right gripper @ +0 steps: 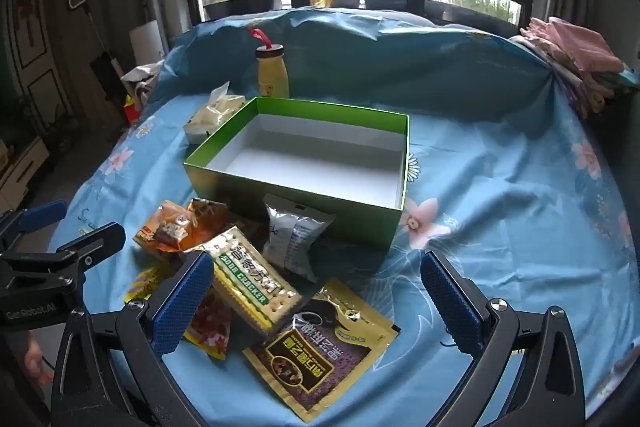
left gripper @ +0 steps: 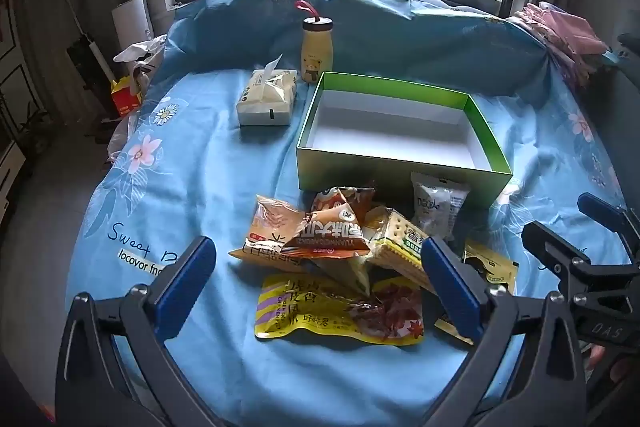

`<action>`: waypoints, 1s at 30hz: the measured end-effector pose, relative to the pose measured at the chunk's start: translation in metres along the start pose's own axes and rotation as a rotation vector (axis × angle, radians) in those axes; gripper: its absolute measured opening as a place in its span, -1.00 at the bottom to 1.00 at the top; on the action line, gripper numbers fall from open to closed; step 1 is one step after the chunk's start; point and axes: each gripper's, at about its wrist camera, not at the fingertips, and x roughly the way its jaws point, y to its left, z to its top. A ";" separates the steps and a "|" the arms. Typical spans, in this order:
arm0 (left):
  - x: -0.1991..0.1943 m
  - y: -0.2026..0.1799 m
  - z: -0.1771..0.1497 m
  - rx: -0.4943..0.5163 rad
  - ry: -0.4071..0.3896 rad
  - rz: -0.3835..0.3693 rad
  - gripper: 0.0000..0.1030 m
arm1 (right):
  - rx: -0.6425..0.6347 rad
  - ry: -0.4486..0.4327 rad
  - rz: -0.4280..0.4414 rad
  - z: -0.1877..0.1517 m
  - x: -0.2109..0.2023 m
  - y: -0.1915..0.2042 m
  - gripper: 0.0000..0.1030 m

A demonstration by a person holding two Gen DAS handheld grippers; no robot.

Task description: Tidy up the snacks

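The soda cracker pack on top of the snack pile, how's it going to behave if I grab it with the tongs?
The soda cracker pack looks like a stiff, flat brick, so it should lift without flopping. The clear glossy wrap may be slippery. The crackers showing through probably crack under a hard squeeze. It lies tilted on other packets, so a push would likely slide it off.

One green box [left gripper: 404, 163]. One yellow bottle [left gripper: 316, 49]. One tissue pack [left gripper: 266, 99]. Seven snack packets in the pile: two orange [left gripper: 268, 227] [left gripper: 330, 233], one cracker pack [right gripper: 250, 283], one silver pouch [right gripper: 294, 239], one yellow chicken-feet bag [left gripper: 316, 311], one gold sachet [right gripper: 320, 347], one brown wrapper [left gripper: 344, 197]. Two tools [left gripper: 316, 287] [right gripper: 316, 303].
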 end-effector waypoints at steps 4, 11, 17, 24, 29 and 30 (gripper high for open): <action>0.002 -0.001 0.000 0.001 0.005 -0.004 1.00 | 0.003 0.012 0.012 -0.003 0.001 -0.004 0.99; 0.007 -0.002 0.000 -0.013 0.031 -0.053 1.00 | 0.022 0.044 0.017 0.002 0.003 0.000 0.99; 0.012 -0.003 -0.003 -0.027 0.058 -0.096 1.00 | 0.017 0.036 0.009 0.001 0.004 0.001 0.99; 0.030 -0.002 -0.018 -0.078 0.168 -0.314 1.00 | 0.089 0.075 0.159 -0.021 0.013 -0.027 0.99; 0.035 -0.009 -0.035 -0.081 0.213 -0.473 0.99 | 0.223 0.144 0.272 -0.042 0.022 -0.054 0.99; 0.035 -0.012 -0.040 -0.081 0.218 -0.512 0.99 | 0.268 0.173 0.304 -0.048 0.022 -0.061 0.99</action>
